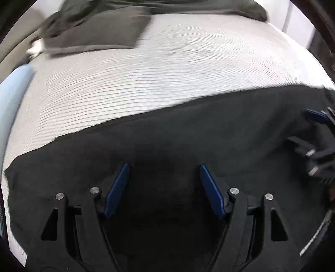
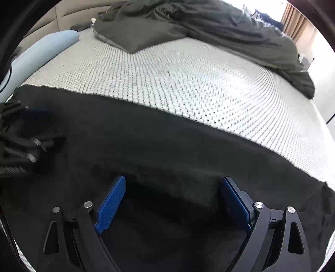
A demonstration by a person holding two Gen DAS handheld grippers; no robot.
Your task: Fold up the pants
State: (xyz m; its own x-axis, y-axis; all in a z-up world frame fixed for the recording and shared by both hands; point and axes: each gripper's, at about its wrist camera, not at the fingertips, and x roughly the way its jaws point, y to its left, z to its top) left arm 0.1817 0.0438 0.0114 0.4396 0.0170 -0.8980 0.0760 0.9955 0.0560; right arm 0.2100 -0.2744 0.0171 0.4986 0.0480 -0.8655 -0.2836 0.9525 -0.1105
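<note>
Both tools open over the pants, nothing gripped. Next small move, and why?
Probably lower both and pinch cloth. The left tool and right tool hover open over the black pants, which lie spread on the mattress, with nothing between the pads. A fold needs a hold first; which edge to take I cannot tell.

left gripper [image 1: 164, 167] pointing down over the black pants [image 1: 188, 134], jaws apart, blue pads [image 1: 211, 190] clear of the cloth, nothing pinched between them. pants lie flat across the near part of the white textured mattress [image 1: 146, 83]. right gripper [image 1: 314, 136] blurred at the right edge, over the same cloth. grey pillow [image 1: 98, 35] far left, dark bedding [image 1: 188, 6] behind, light blue cushion [image 1: 12, 92] at left.
</note>
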